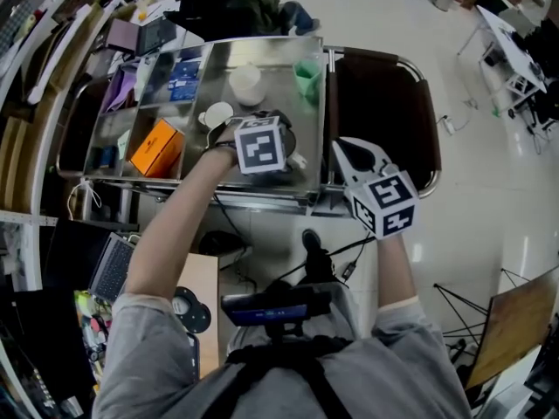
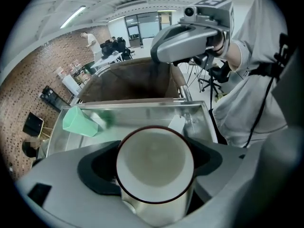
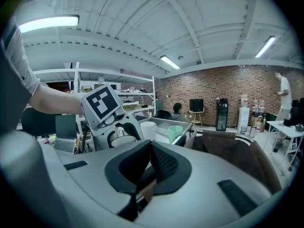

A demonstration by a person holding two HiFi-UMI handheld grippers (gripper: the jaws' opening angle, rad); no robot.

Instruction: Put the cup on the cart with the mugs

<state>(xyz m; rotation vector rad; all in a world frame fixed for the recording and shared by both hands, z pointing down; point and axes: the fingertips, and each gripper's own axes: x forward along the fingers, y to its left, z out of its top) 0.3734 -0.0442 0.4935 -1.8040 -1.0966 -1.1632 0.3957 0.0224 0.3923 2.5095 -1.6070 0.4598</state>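
Note:
A cream cup (image 2: 154, 167) with a dark red rim sits upright between the jaws of my left gripper (image 2: 155, 161), which is shut on it, pads pressing both sides. In the head view the left gripper (image 1: 266, 127) is over the steel cart tray (image 1: 262, 201), its marker cube hiding the cup. A white mug (image 1: 217, 114), a white cup (image 1: 245, 83) and a green cup (image 1: 307, 78) stand on the tray just beyond. My right gripper (image 1: 348, 154) hangs at the tray's right edge, shut with nothing in it (image 3: 148, 148). From the right gripper view the held cup (image 3: 124, 139) shows low over the tray.
An orange box (image 1: 157, 147) and small packets fill the tray's left compartments. A brown fabric sling (image 1: 384, 112) hangs in the cart's right frame. Cables, a laptop (image 1: 112, 267) and a wooden board lie on the floor near my feet.

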